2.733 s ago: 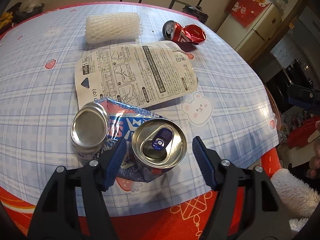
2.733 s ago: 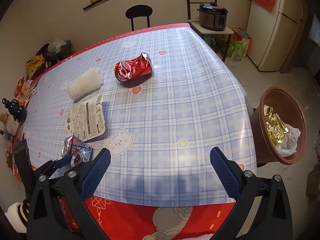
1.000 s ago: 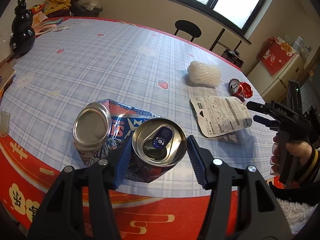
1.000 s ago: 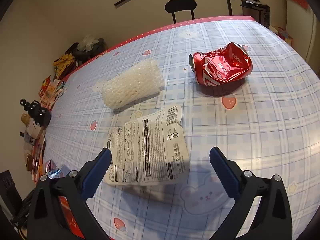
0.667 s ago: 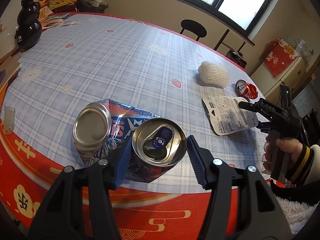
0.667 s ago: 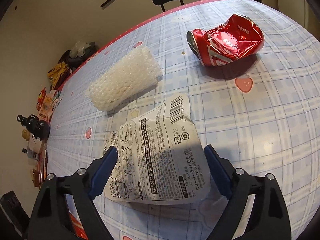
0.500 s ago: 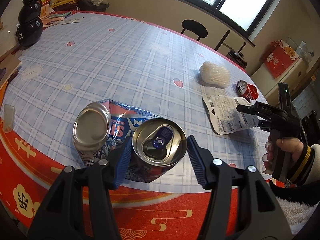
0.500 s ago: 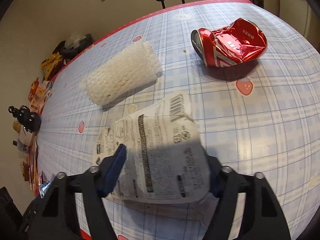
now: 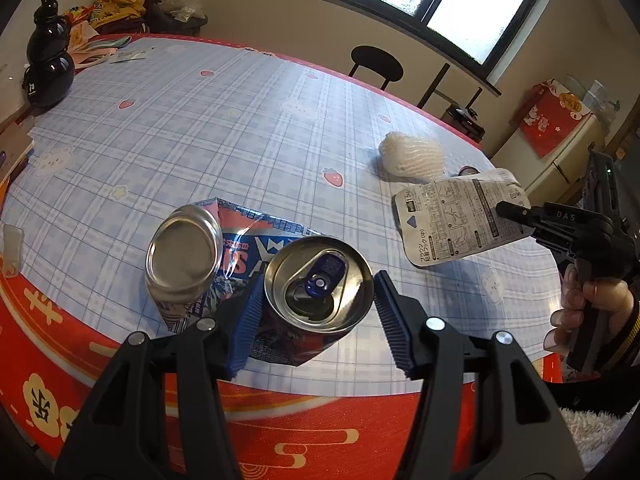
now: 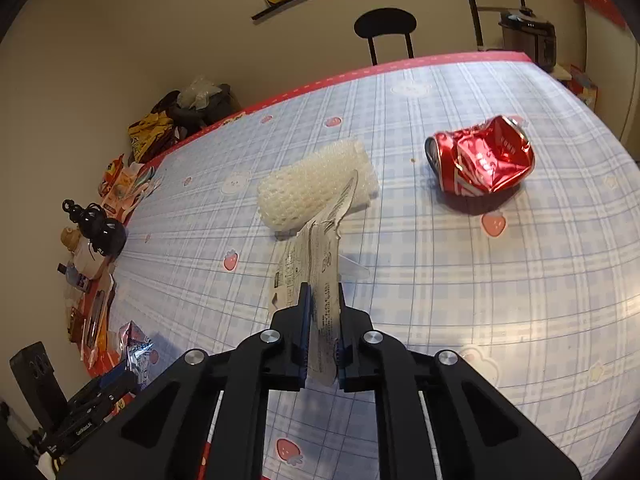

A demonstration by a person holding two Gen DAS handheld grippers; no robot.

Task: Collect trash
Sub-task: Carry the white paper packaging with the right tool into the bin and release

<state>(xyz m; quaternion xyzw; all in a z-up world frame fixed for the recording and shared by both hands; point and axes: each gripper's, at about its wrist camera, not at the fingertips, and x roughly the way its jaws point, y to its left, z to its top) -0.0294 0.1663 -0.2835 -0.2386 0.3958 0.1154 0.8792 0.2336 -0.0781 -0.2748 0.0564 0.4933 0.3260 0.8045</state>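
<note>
Right wrist view: printed wrapper pinched between closed fingers.

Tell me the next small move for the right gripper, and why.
Probably lift and carry the white printed packet away toward wherever trash is being gathered. The right gripper is already shut on the packet, which hangs clear of the table in the left wrist view. The left gripper already holds the crushed blue can, so both hands look loaded.
</note>
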